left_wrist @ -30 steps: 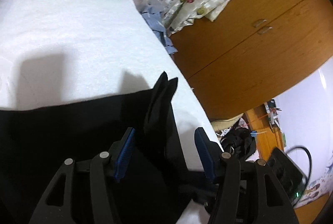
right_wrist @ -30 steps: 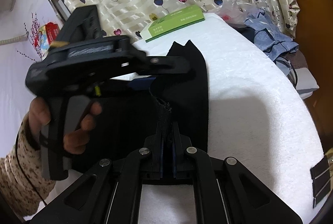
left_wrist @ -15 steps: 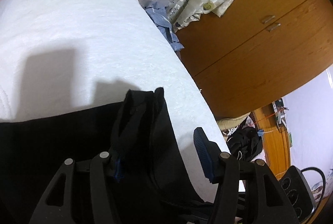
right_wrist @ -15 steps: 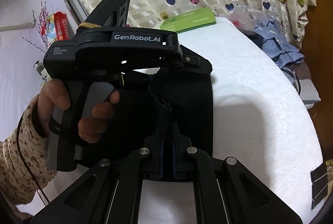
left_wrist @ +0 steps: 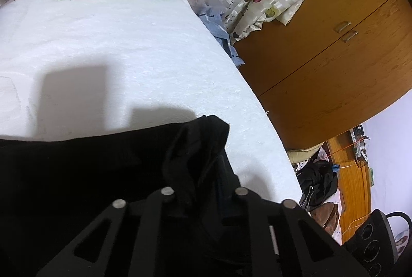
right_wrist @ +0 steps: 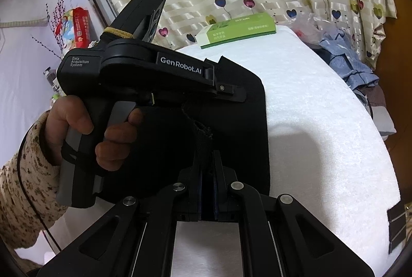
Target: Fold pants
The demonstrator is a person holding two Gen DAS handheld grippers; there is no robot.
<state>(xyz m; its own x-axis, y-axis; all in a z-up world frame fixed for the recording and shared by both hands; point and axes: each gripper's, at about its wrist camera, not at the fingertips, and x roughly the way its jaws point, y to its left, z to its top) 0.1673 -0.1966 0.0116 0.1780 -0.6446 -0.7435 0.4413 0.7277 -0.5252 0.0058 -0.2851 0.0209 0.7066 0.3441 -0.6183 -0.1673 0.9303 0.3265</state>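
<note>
- Item under work: the black soft-fabric pants (right_wrist: 237, 122) lie on the white terry-covered table (right_wrist: 322, 122), already doubled into a broad dark panel that reaches toward the far end, where a flat green and white carton (right_wrist: 237, 31) rests well apart from the cloth.
- Right gripper (right_wrist: 207, 174): jaws drawn narrow, clamped on a raised ridge of the pants at the near edge; blue pads are visible on either side of the pinched cloth.
- Left gripper (left_wrist: 203, 189): linkage arms stand close together with a bunched corner of the pants rising between them. The fingertips are hidden by dark cloth, so a firm clamp is judged likely, not confirmed.
- The right wrist view shows the person's left hand (right_wrist: 103, 132) squeezing the left tool's trigger, consistent with a closed grip.
- Handling judgement: fabric appears light, limp and non-fragile; it will sag and crease between two held points, and may slip from a thin pinch.
- Recommended hold: take several layers at hem or edge corners, both points level, and keep the span taut while carrying it over.
</note>
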